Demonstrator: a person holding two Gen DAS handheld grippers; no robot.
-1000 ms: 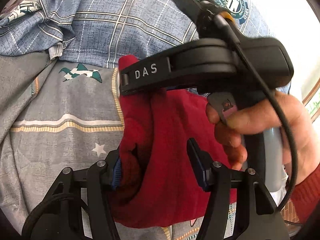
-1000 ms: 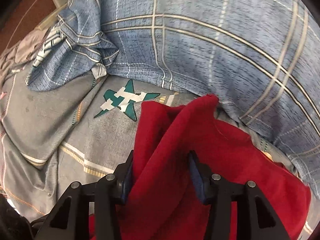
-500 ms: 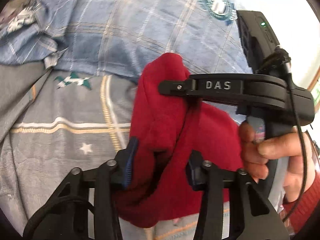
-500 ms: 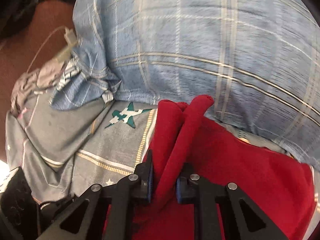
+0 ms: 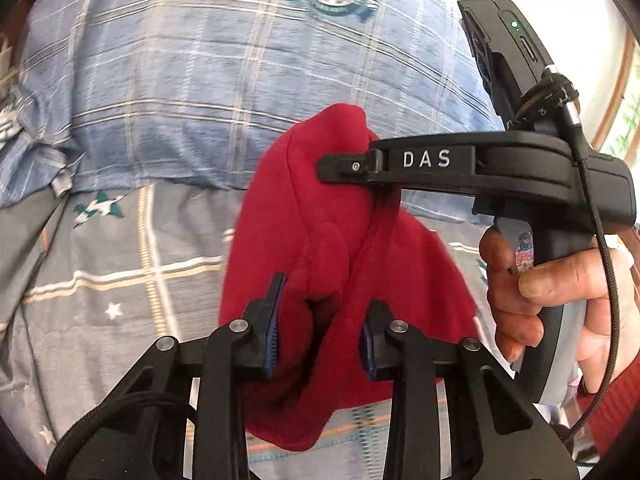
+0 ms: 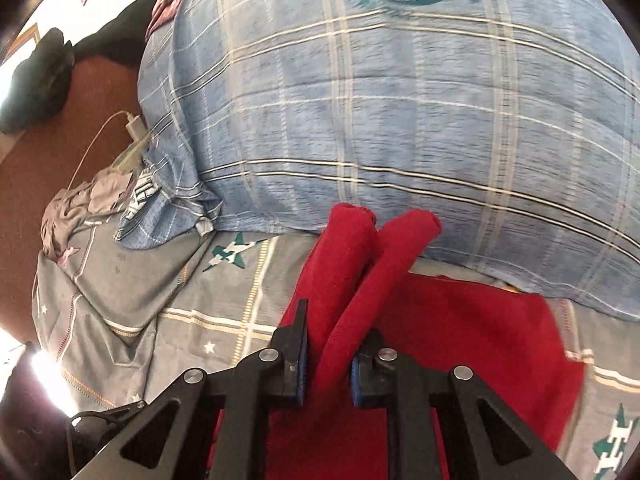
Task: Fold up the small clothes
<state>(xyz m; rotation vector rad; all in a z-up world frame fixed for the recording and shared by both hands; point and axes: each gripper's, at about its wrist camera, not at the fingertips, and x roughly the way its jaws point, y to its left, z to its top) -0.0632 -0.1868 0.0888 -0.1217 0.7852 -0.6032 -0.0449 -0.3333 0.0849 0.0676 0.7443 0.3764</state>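
Place: a bedroom in a home.
Bed: a grey bedsheet (image 6: 224, 304) with stars and thin stripes is lying spread out under and to the left of the claw.
Pillow: a big blue checked pillow (image 6: 400, 112) with a round green badge is sitting just past the claw, filling the top of both views.
Charger: a white plug with a thin white cord (image 6: 134, 126) is lying far off to the left of the claw, beside the pillow.
Loose clothes: a small grey bundle (image 6: 76, 204) is lying crumpled at the left edge of the bed.
Floor: a brown floor (image 6: 48, 160) is showing beyond the bed, on the far left.
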